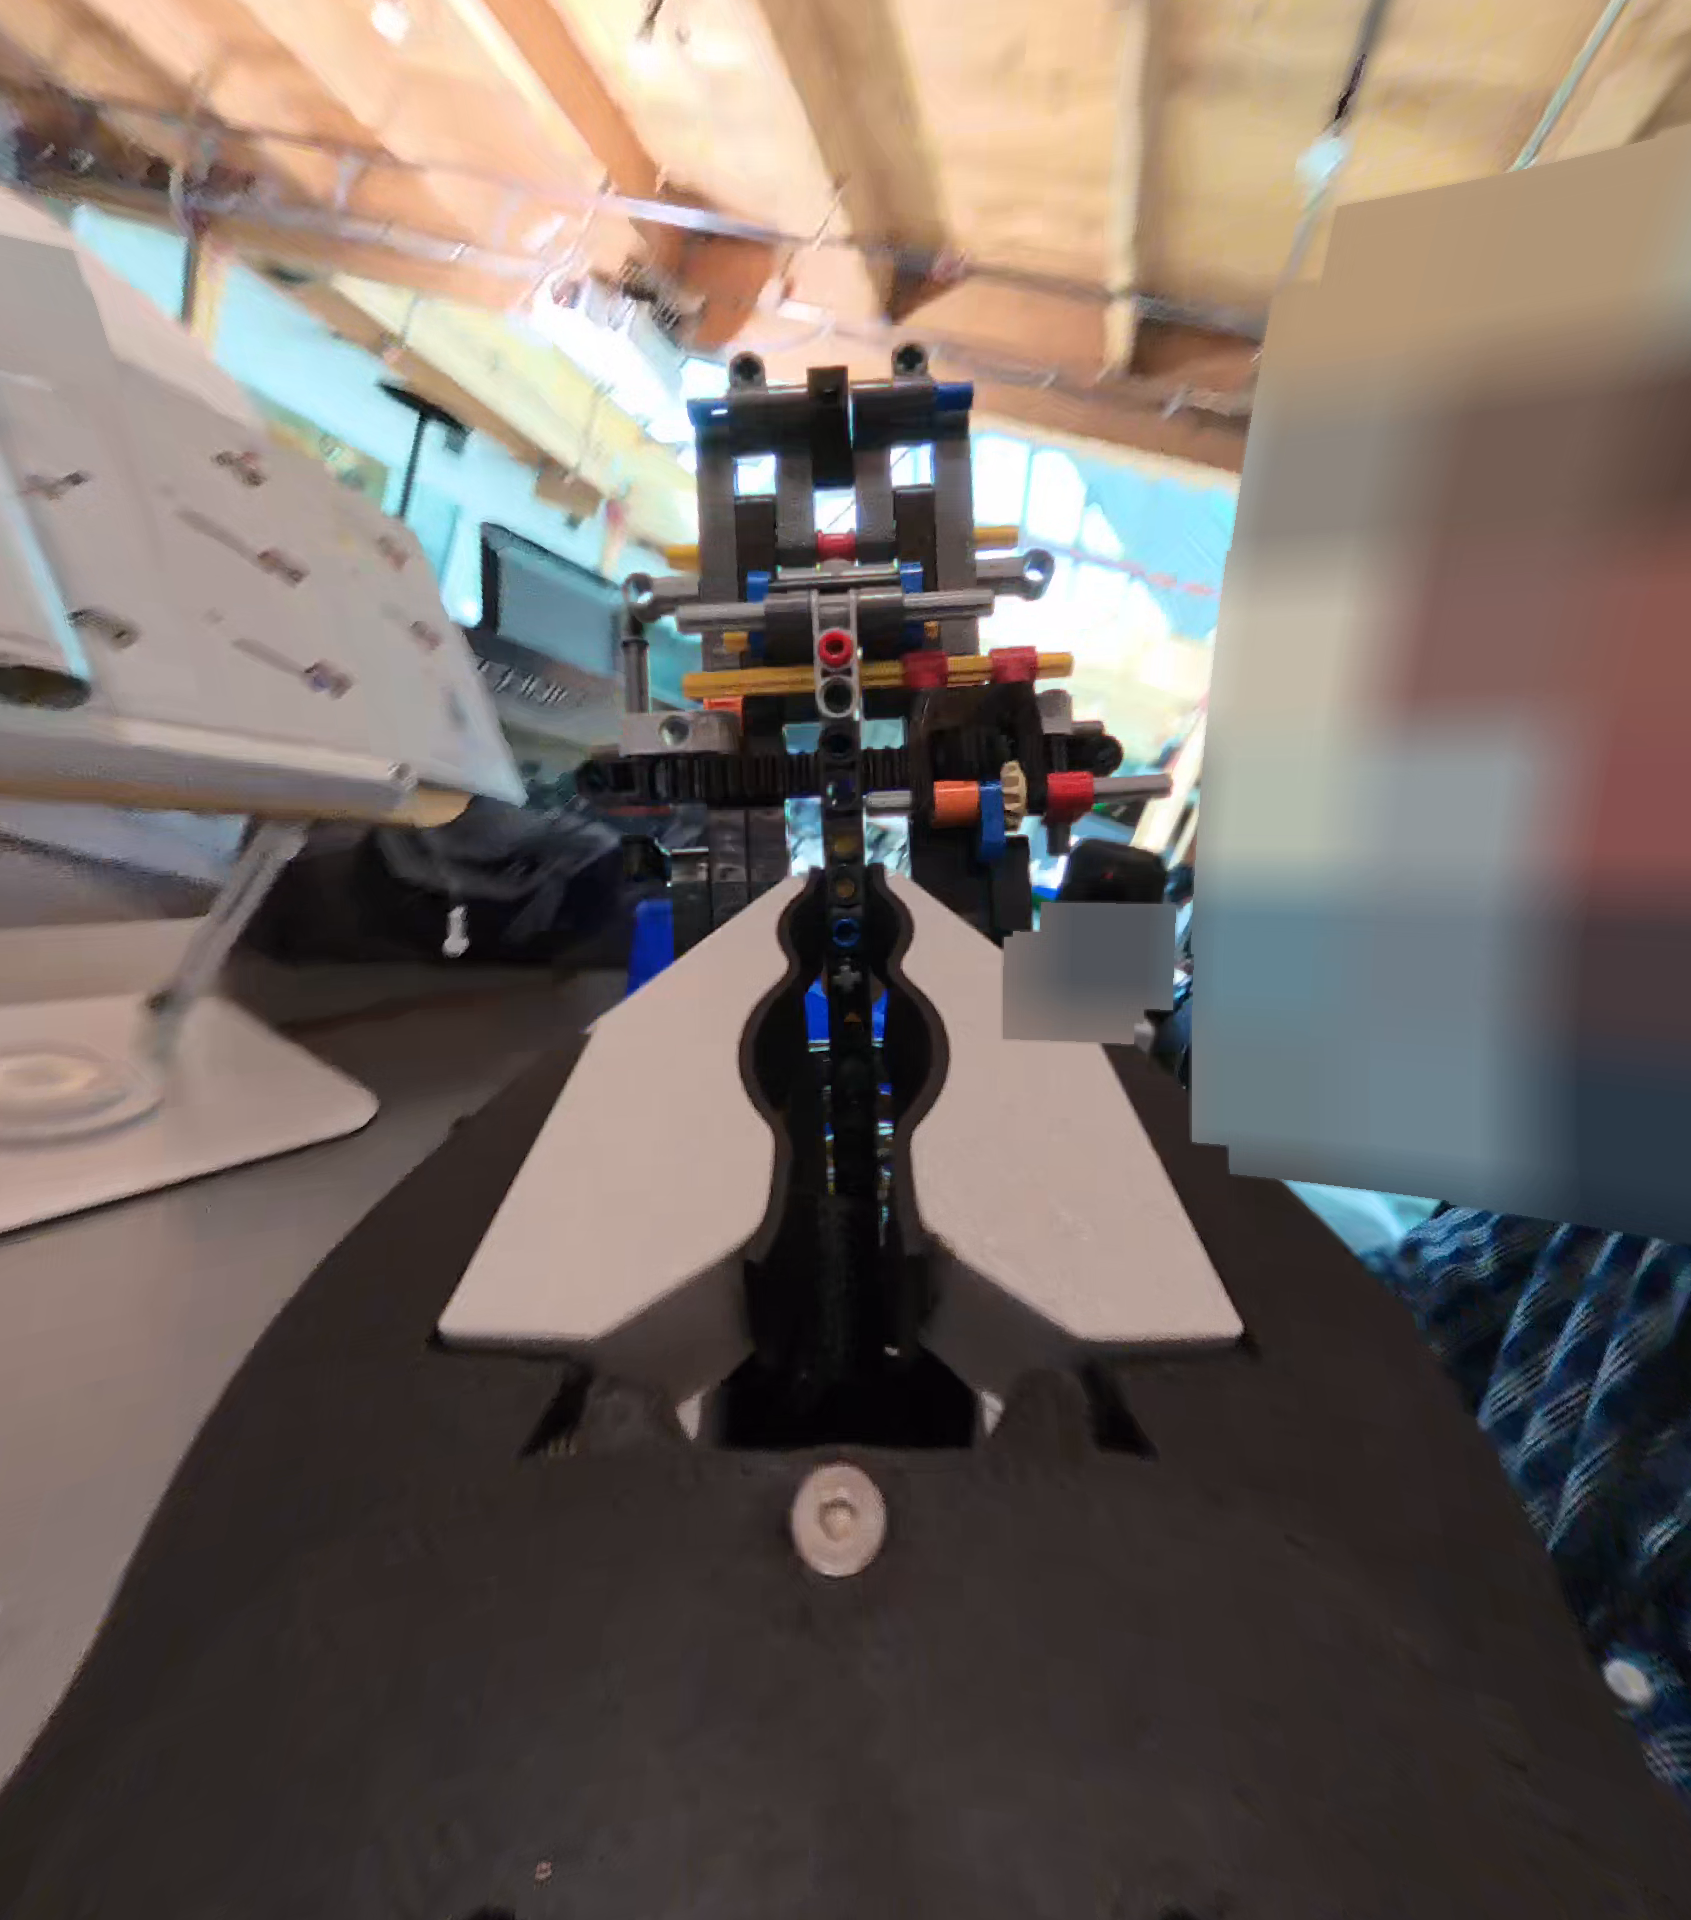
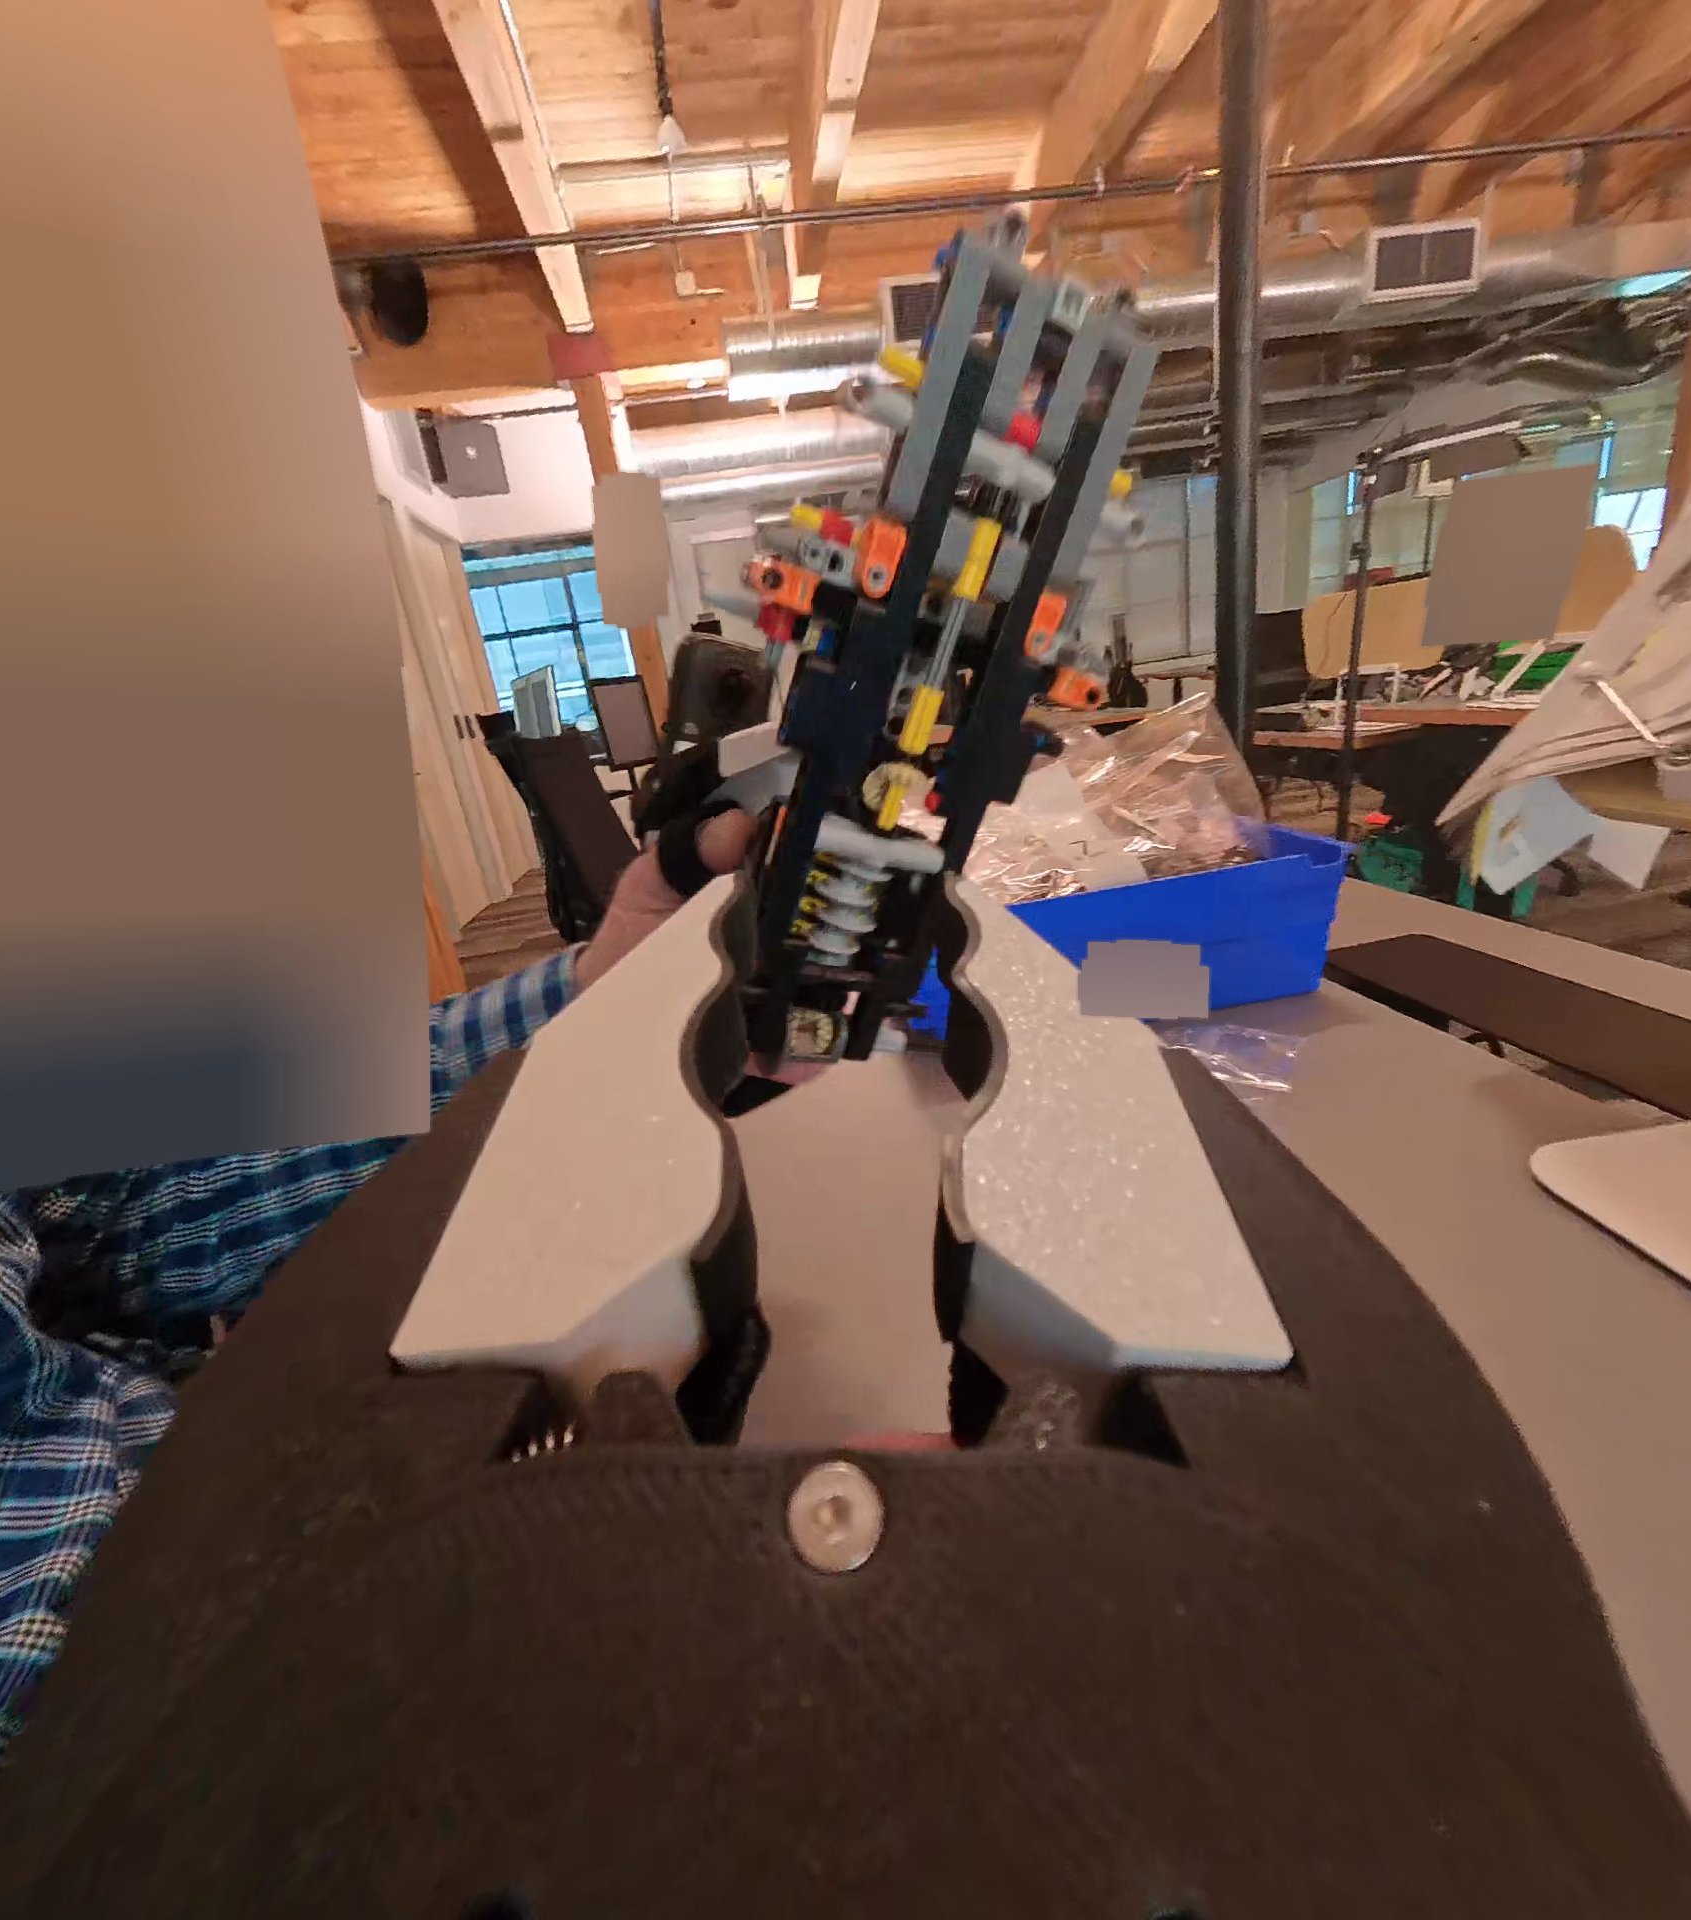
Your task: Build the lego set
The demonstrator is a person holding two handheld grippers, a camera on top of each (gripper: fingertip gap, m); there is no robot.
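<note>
Between both grippers, aloft over grey desk (image 2: 1423, 1049): multicoloured beam-and-axle lego assembly (image 1: 836, 665); left gripper (image 1: 843, 894) fingers clamp its black beam; right gripper (image 2: 846, 914) fingers narrow, gripping base; open instruction booklet (image 1: 145, 540) writing unreadable; blue plastic bin (image 2: 1225, 914) behind.

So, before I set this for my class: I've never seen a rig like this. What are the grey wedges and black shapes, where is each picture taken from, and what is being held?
There is no robot arm here. A person holds a handheld two-finger gripper in each hand, and each picture comes from a camera on one gripper, looking forward along its fingers. The grey wedges are the fingers; the black shape below is the gripper body.

In the left wrist view, the left gripper is shut on a half-built Lego Technic model, held upright by a black beam. In the right wrist view, the right gripper surrounds the same model near its spring end; whether it clamps is unclear.

On the grey table sit a blue bin with clear parts bags, and an instruction booklet on a metal stand.
</note>
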